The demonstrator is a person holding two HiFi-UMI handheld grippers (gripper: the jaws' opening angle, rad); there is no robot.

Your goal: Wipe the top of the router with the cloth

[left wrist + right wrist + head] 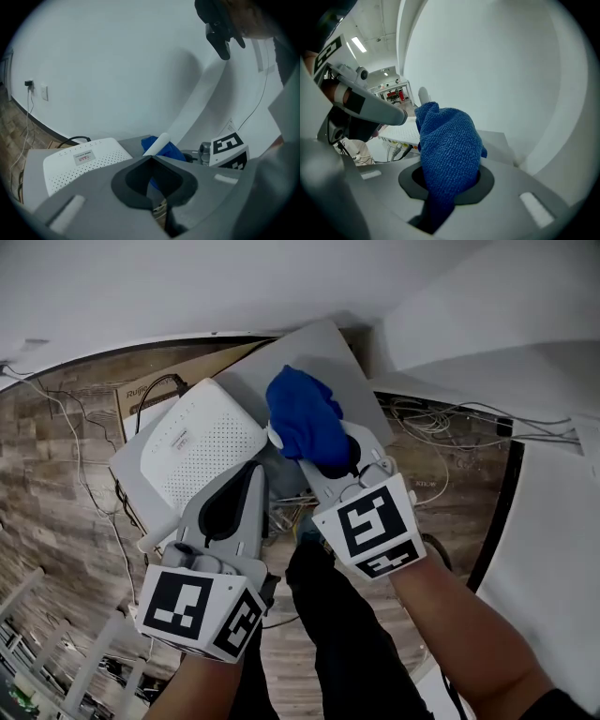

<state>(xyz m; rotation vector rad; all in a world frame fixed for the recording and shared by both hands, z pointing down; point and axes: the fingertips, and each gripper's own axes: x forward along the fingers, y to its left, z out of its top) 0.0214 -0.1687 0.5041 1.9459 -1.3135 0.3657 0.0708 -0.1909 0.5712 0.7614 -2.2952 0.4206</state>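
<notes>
Router (192,451) lies flat on a grey board (328,357), just left of the blue cloth (305,423). Right gripper (323,457) pinches the bunched cloth beside the router's right edge. Left gripper (253,472) has its jaws pressed together at the router's near-right edge.

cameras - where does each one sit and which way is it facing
Head view: on the person's head, looking steeply down at router, cloth, left claw and right claw; arms and legs show.
Left gripper view: on the left claw, looking along its closed jaws toward a white wall; router at left.
Right gripper view: on the right claw, looking along jaws clamped on the cloth.
Shared: both gripper views see router, cloth and the other claw.
</notes>
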